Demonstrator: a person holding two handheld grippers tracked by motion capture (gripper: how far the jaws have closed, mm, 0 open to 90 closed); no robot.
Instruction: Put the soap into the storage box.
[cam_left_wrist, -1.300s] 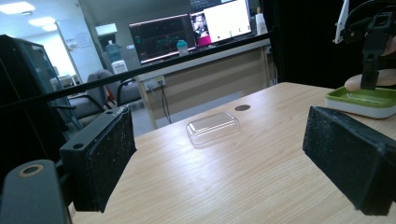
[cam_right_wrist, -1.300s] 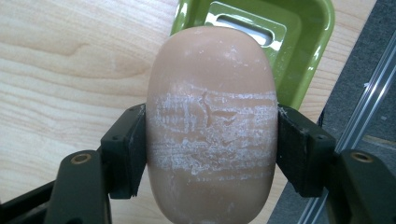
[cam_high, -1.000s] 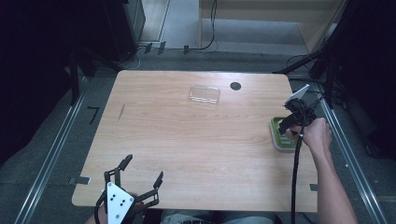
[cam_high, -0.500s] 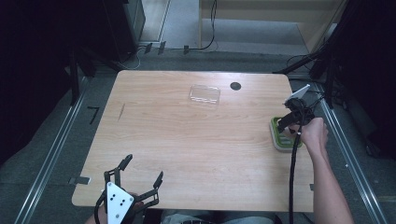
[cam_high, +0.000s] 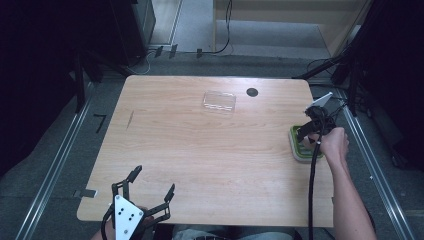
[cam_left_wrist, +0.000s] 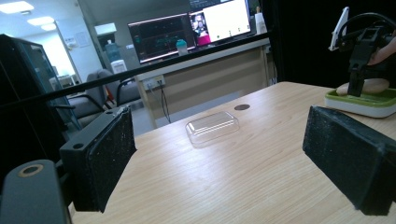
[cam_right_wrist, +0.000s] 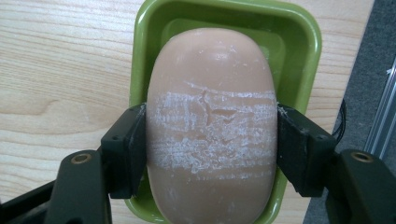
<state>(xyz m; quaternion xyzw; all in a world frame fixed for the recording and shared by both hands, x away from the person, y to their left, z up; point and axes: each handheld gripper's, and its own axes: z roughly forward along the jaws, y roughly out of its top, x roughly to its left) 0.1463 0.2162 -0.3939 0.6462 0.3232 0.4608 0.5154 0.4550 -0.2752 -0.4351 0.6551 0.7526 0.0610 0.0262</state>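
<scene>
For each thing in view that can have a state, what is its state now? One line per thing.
Soap bar: lying in the dish, clamped at both sides.
Green soap dish: on the table at its right edge, holding the soap.
Clear lid: lying apart on the table, off the dish.
Right hand-held gripper: shut on the soap bar.
Left hand-held gripper: open, empty.

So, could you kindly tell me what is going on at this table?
A person's right gripper is shut on a pinkish-beige oval soap bar lying in a green plastic soap dish by the wooden table's right edge. The left gripper is open at the near edge. A clear plastic lid lies apart.
</scene>
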